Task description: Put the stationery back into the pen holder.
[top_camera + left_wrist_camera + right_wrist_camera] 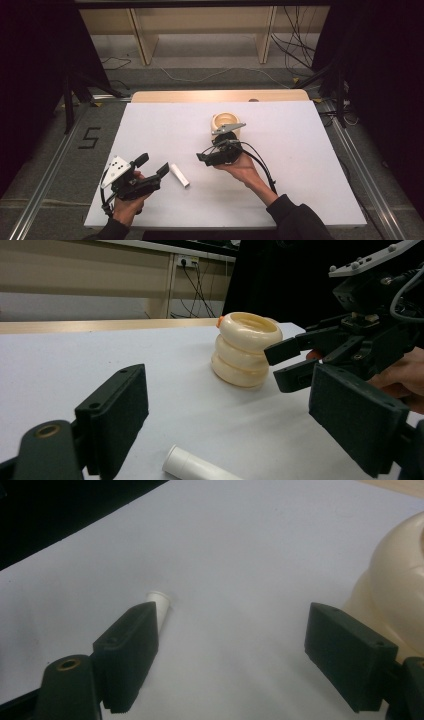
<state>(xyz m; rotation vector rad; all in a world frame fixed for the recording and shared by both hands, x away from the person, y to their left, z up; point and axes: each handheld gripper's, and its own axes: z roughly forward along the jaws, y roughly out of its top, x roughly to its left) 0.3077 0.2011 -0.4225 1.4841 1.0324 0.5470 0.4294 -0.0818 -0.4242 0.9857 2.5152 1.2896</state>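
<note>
We are holding a gripper in each hand over a white table top (300,190). Our left gripper (153,167) is sitting at the near left of the board with its jaws standing wide apart and nothing between them; the left gripper view is showing bare white surface in the gap between the two black pads. A white tube (179,175) is lying flat on the board just to the right of those jaws, apart from them, with one end pointing toward the far side.

Our right gripper (204,158) is hovering near the middle of the table, its jaws pointing left. They are standing wide open and gripping nothing; in the right gripper view we are seeing only the white board between the pads, with the white tube (161,604) lying farther off beyond one jaw.

The cream ribbed pot (226,124) is standing upright toward the far middle of the table, just beyond our right hand (245,167). In the left gripper view the cream ribbed pot (243,349) is showing three stacked bulges and an open top, and the right gripper (282,367) is sitting just beside it, its jaw tips close to the pot's side; we cannot tell whether they are touching it.
</note>
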